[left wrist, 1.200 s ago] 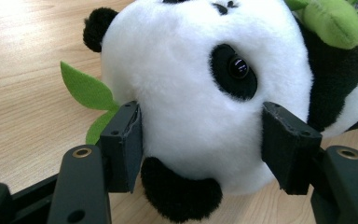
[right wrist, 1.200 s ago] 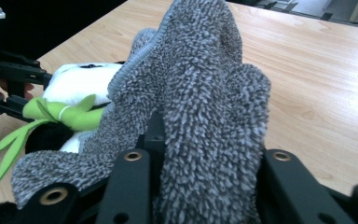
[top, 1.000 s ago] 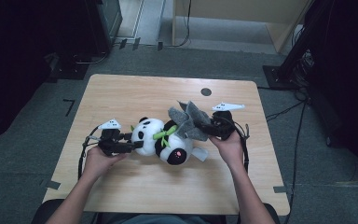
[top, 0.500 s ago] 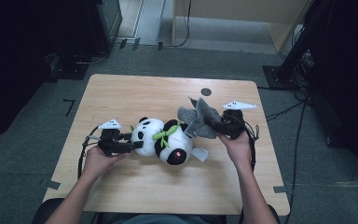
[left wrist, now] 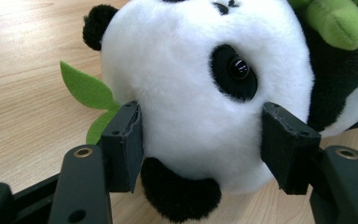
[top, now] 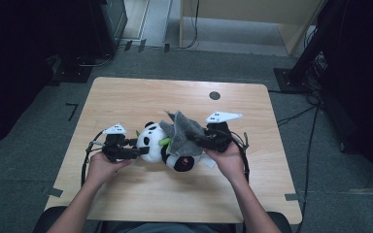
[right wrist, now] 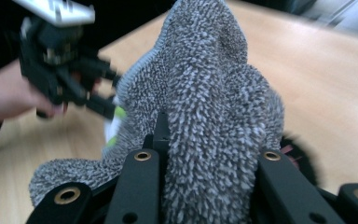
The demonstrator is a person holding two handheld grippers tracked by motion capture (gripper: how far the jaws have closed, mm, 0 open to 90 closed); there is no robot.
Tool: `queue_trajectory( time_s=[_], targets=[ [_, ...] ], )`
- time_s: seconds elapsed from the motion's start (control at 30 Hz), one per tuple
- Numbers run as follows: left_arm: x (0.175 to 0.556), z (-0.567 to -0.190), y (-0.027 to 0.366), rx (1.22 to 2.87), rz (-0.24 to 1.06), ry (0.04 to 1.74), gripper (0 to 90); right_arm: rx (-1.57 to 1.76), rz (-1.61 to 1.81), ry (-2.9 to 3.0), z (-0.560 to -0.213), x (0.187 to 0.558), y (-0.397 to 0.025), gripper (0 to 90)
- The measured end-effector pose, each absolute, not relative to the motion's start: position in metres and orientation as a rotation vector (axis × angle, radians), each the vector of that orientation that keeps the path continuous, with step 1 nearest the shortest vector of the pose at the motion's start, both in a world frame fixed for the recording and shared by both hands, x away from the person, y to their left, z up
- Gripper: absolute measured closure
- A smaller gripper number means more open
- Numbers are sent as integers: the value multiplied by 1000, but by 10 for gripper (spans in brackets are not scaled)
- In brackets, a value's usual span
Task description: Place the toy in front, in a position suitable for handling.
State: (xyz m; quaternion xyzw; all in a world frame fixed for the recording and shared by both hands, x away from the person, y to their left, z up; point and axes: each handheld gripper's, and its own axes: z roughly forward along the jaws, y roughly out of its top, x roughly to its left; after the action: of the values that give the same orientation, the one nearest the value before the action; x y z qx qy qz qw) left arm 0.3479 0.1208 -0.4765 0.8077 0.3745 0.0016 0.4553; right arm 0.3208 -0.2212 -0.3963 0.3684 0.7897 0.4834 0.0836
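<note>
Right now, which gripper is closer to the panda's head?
Left. The left gripper has its jaws on either side of the panda's head, squeezing it. The right gripper is over by the panda's body, clamped on the grey cloth.

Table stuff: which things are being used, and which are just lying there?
Being used: panda, held by the left gripper; grey cloth, clamped in the right gripper.

Just there: dark round spot on the table.

left tongs (left wrist: 200, 140) clamped, right tongs (right wrist: 205, 140) seemingly clamped
</note>
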Motion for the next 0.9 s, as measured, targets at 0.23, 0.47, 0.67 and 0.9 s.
queue_trajectory(
  time_s=[0.23,0.47,0.67,0.9],
  targets=[
    [348,-475,119,2013,7,925,391,1106,1339,2446,-423,316,-218,718],
    [348,-475,119,2011,5,923,392,1134,1333,2439,-434,314,-236,715],
    [348,-474,119,2004,0,932,393,1167,1322,2454,-442,316,-247,724],
    [349,-474,118,2000,0,935,394,1208,1282,2477,-449,321,-255,731]
  ],
)
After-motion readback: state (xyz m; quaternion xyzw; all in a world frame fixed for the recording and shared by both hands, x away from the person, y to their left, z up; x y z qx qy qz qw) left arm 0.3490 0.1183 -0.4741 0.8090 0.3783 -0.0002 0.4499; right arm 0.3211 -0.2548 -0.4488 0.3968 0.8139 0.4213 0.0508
